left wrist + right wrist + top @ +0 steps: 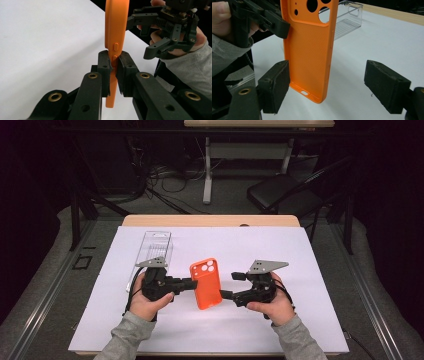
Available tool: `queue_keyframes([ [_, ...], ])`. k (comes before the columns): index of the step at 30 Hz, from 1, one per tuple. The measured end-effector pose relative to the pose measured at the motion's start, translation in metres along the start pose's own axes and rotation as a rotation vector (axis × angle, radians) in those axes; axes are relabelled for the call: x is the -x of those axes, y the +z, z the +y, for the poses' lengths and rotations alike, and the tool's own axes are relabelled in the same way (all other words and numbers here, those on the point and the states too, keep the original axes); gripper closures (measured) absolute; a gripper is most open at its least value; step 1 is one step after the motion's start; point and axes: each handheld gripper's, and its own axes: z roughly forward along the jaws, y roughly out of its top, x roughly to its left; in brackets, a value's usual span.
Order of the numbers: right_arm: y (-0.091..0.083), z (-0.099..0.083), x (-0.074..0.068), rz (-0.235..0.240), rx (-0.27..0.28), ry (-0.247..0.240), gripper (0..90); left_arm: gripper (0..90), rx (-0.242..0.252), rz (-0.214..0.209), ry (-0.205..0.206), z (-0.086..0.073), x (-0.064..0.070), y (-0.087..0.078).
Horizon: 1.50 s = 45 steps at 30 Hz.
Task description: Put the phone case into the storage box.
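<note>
Left tongs (189, 283) are clamped on the orange phone case's (206, 283) edge; right tongs (229, 285) gape wide beside it, so next they'd probably pinch its far edge.

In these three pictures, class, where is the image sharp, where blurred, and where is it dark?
High view: white table cover brightly lit, room behind dark. Left gripper view: orange phone case sharp, the near jaws soft. Right gripper view: case sharp, clear box behind slightly soft.
</note>
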Motion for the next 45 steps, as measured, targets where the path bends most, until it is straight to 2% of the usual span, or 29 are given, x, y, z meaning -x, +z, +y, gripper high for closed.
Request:
queue_keyframes([
  [5, 0.0, 0.0, -0.001, 0.02, 0.001, -0.01, 21.1, 81.8, -0.01, -0.011, 0.007, 0.0, 0.001, 0.002],
  [7, 0.0, 0.0, -0.002, 0.02, 0.003, -0.03, 25.5, 81.9, -0.013, -0.017, 0.013, 0.0, 0.002, 0.003],
  [12, -0.001, 0.0, -0.002, 0.024, 0.012, -0.046, 34.2, 81.9, -0.027, -0.023, 0.018, -0.001, 0.004, 0.006],
  [14, -0.002, 0.001, -0.002, 0.027, 0.016, -0.044, 38.4, 81.8, -0.029, -0.027, 0.022, -0.001, 0.005, 0.007],
  [21, -0.002, 0.0, -0.002, 0.043, 0.006, -0.038, 44.7, 81.8, -0.035, -0.042, 0.028, -0.001, 0.008, 0.009],
  [26, -0.002, 0.0, -0.003, 0.042, -0.006, -0.032, 45.6, 81.9, -0.035, -0.049, 0.025, -0.001, 0.009, 0.01],
  [31, -0.003, 0.0, -0.002, 0.043, -0.002, -0.024, 53.3, 81.8, -0.035, -0.058, 0.028, -0.001, 0.009, 0.01],
  [39, -0.004, 0.0, -0.002, 0.081, 0.016, -0.01, 56.9, 81.9, -0.035, -0.063, 0.028, -0.001, 0.01, 0.01],
  [45, -0.005, 0.0, 0.0, 0.101, 0.001, 0.013, 61.7, 81.9, -0.039, -0.07, 0.028, -0.001, 0.01, 0.011],
])
